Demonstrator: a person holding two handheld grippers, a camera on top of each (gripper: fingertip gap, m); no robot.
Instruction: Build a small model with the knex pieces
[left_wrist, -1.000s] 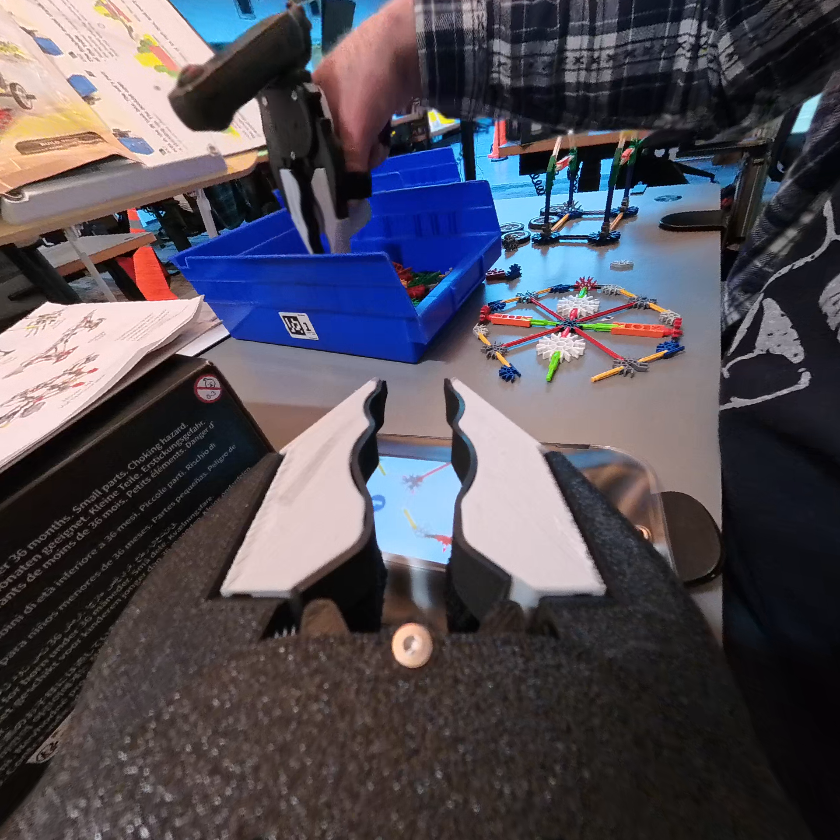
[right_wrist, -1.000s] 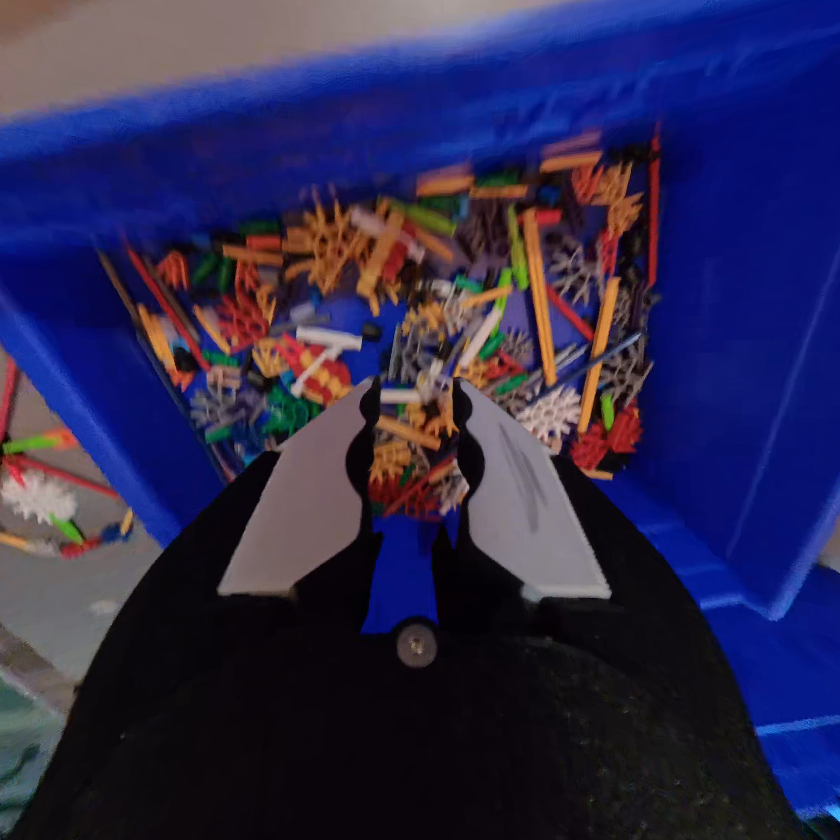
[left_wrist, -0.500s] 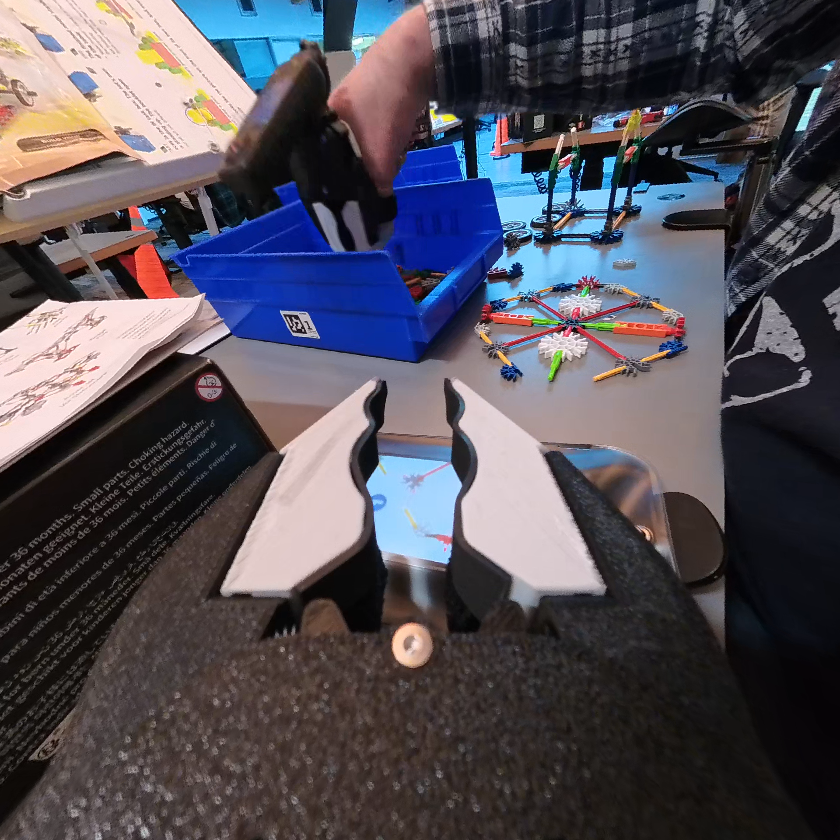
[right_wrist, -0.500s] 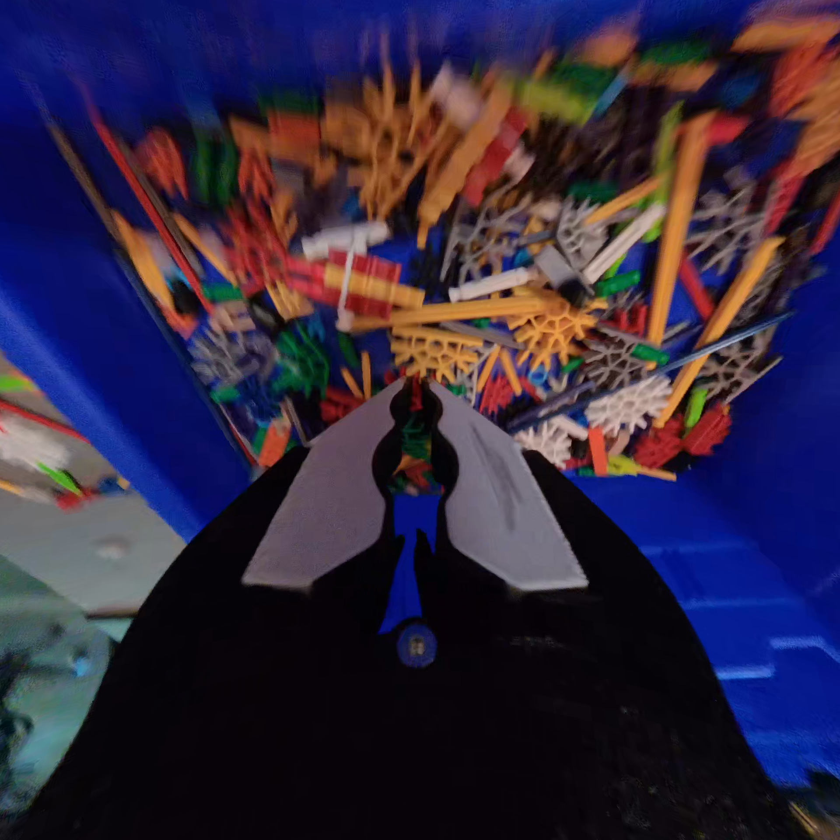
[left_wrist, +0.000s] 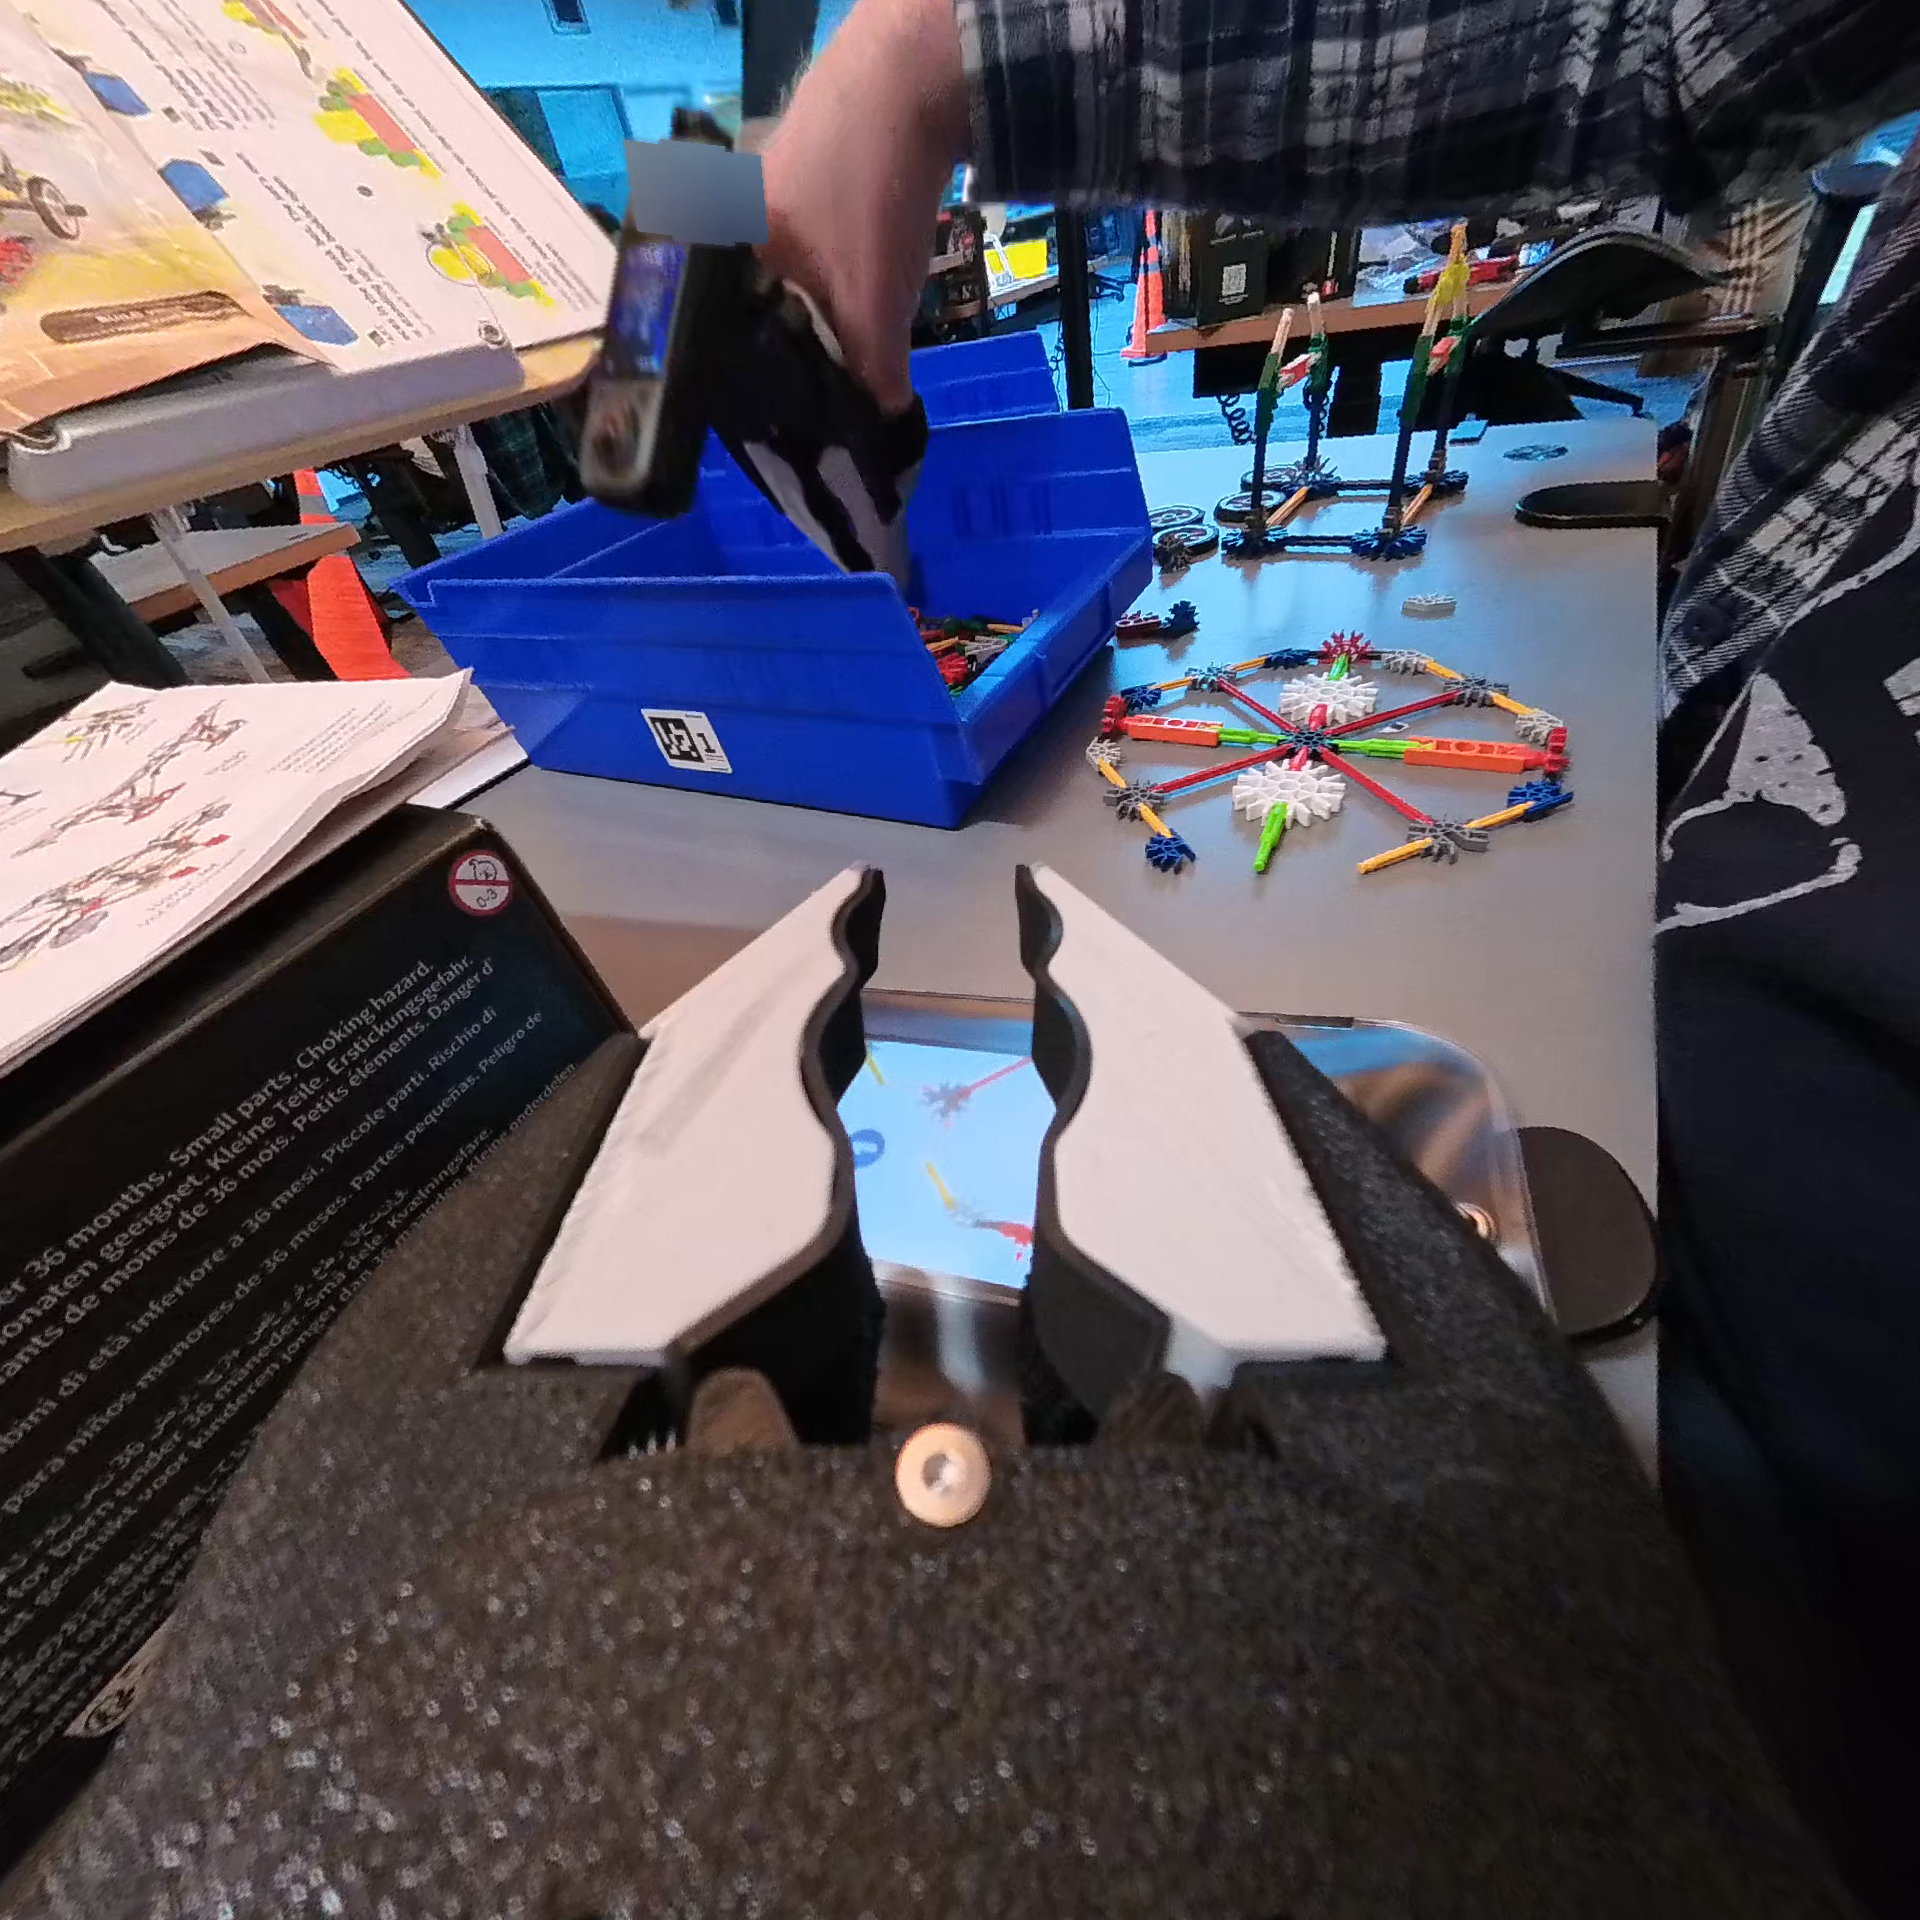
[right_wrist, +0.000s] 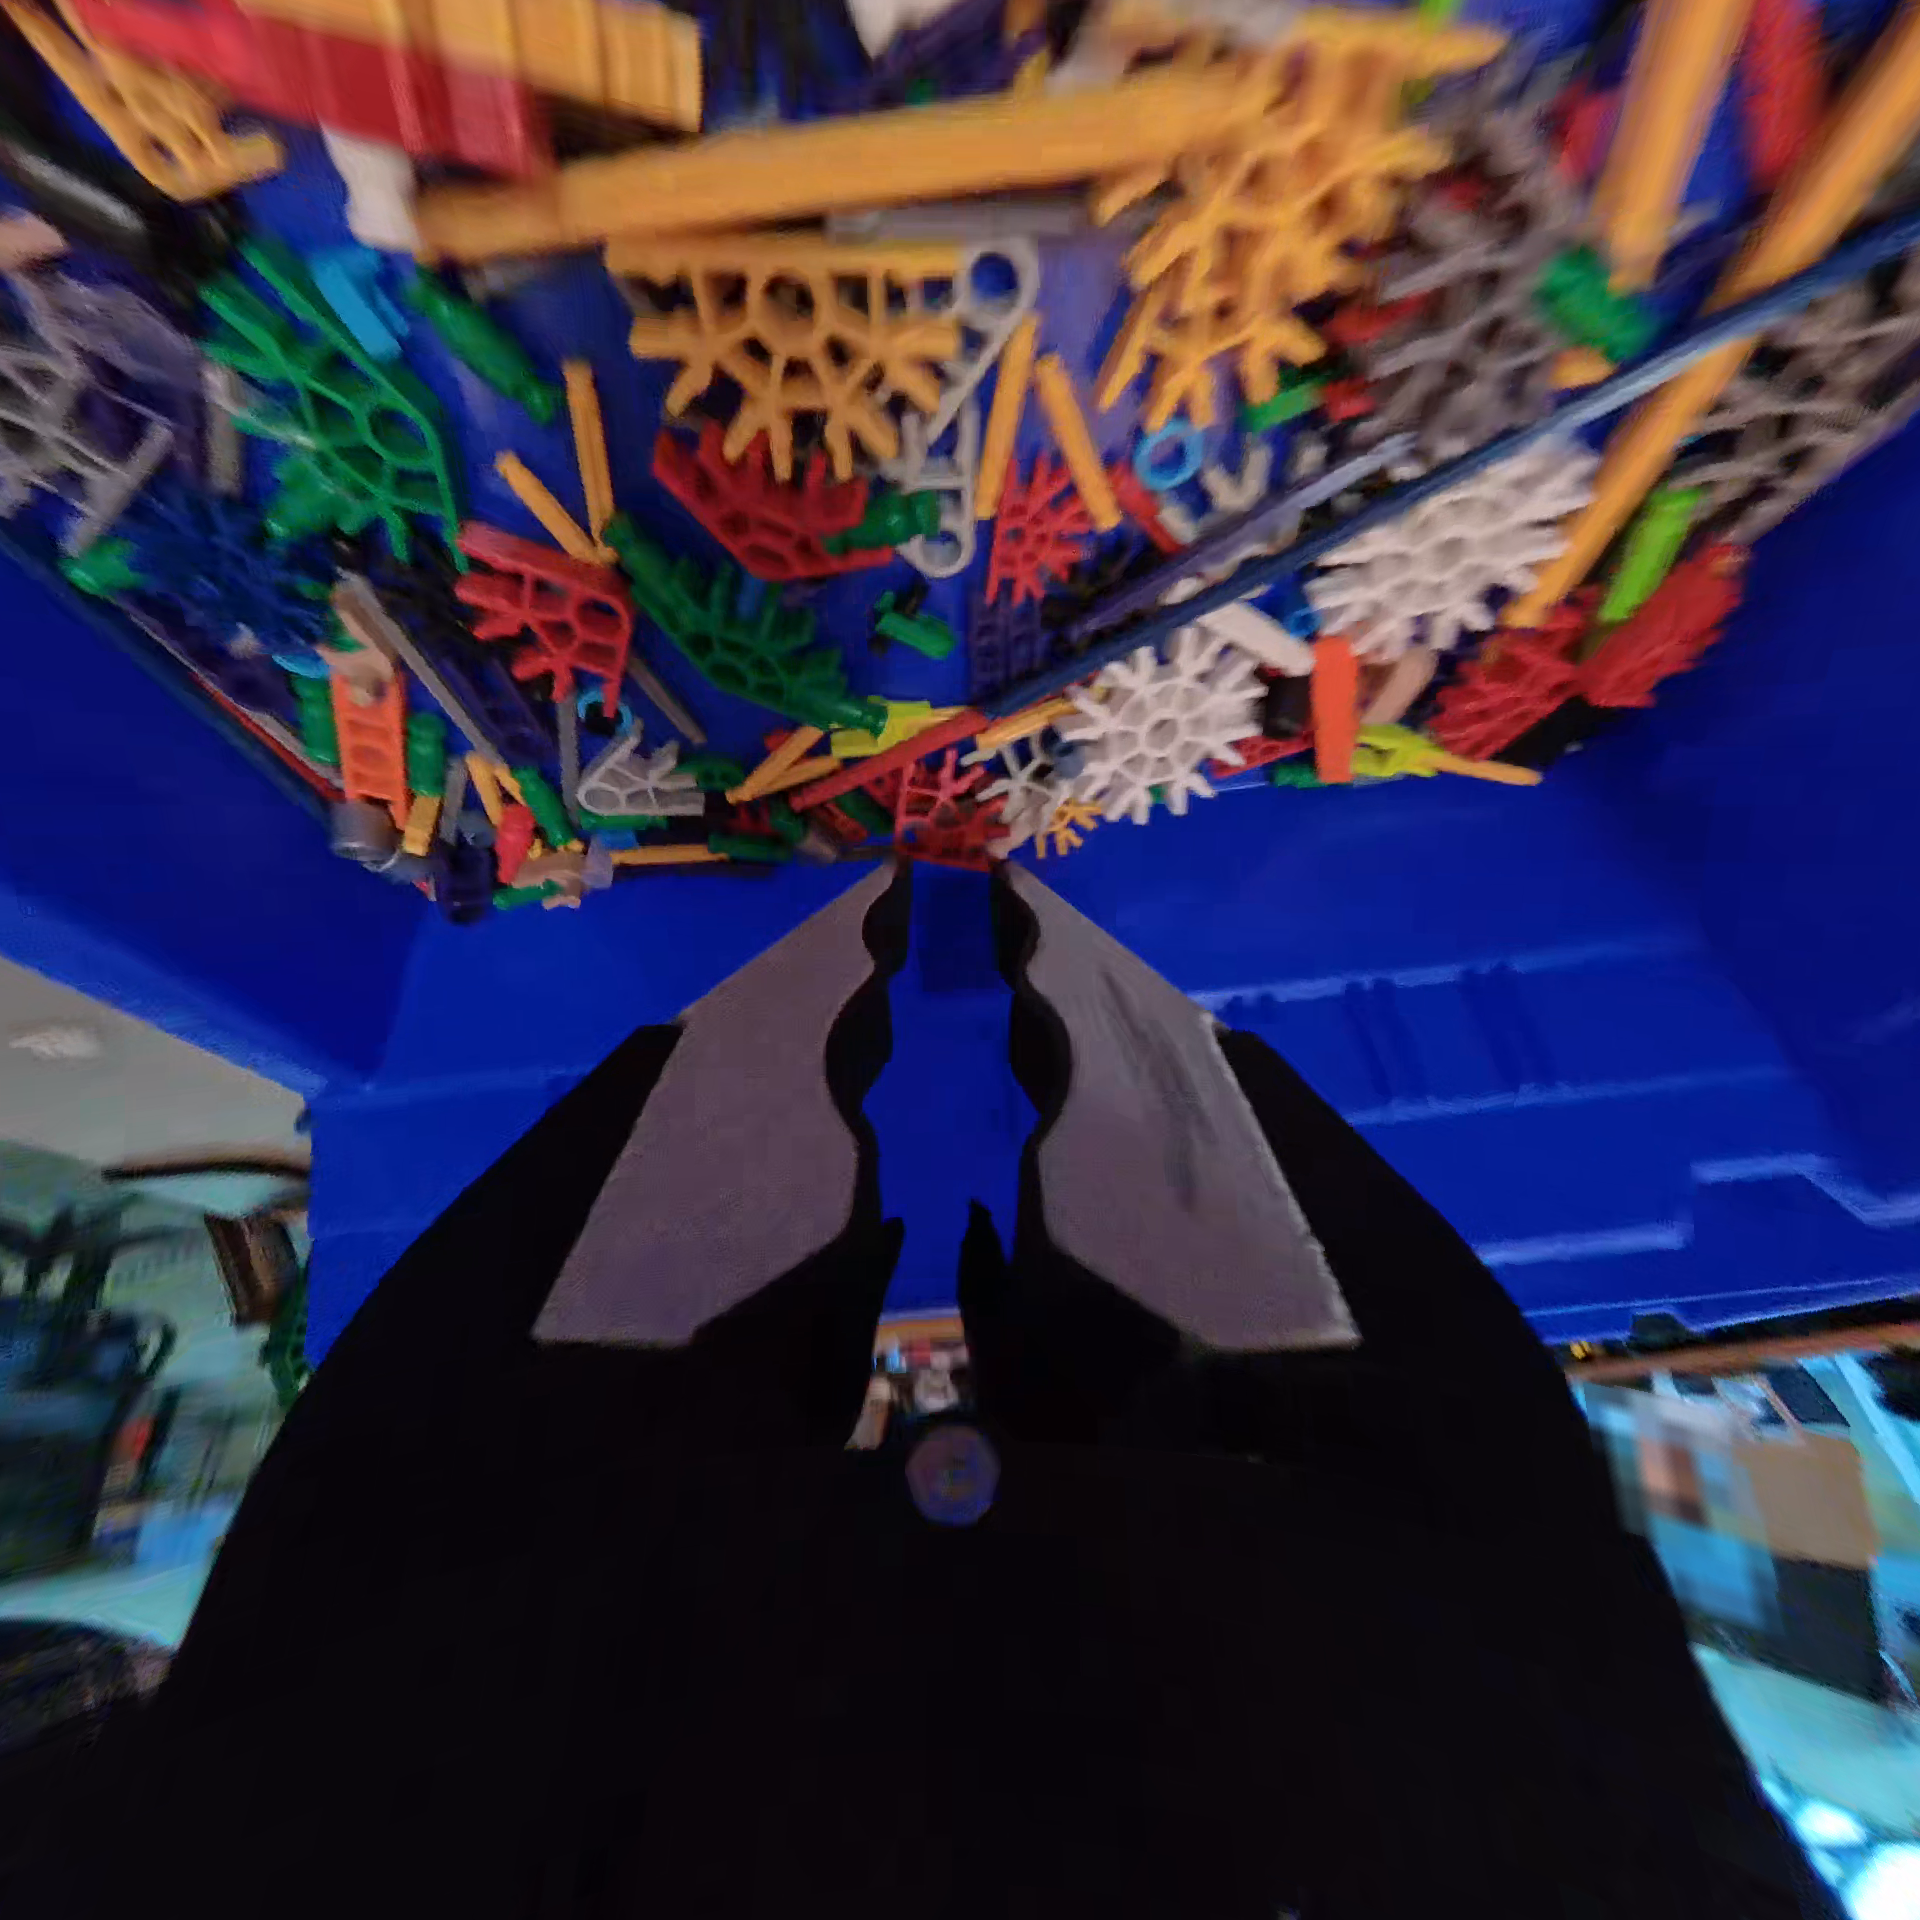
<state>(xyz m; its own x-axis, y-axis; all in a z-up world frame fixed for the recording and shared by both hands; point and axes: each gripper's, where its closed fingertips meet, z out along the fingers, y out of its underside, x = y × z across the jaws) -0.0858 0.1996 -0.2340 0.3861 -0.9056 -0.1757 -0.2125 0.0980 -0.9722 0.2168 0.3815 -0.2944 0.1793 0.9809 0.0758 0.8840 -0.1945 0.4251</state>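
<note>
Only in the left wrist view: left gripper (left_wrist: 943, 914) low over a shiny tray (left_wrist: 1455, 1081), jaws apart and empty, black box (left_wrist: 239, 1122) close at its left, bare grey table (left_wrist: 1351, 935) ahead, then a flat spoked wheel model (left_wrist: 1320, 748). Farther, right gripper (left_wrist: 862, 520) dipping over the blue bin (left_wrist: 790, 675) rim. Only in the right wrist view: tips narrowly parted at a red connector (right_wrist: 943, 821), grip not certain, at the edge of a heap of mixed pieces (right_wrist: 935, 416), blue walls near on both sides.

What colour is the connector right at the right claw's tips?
Red. The connector sits at the tips of the right claw, clearest in the right wrist view.
</note>
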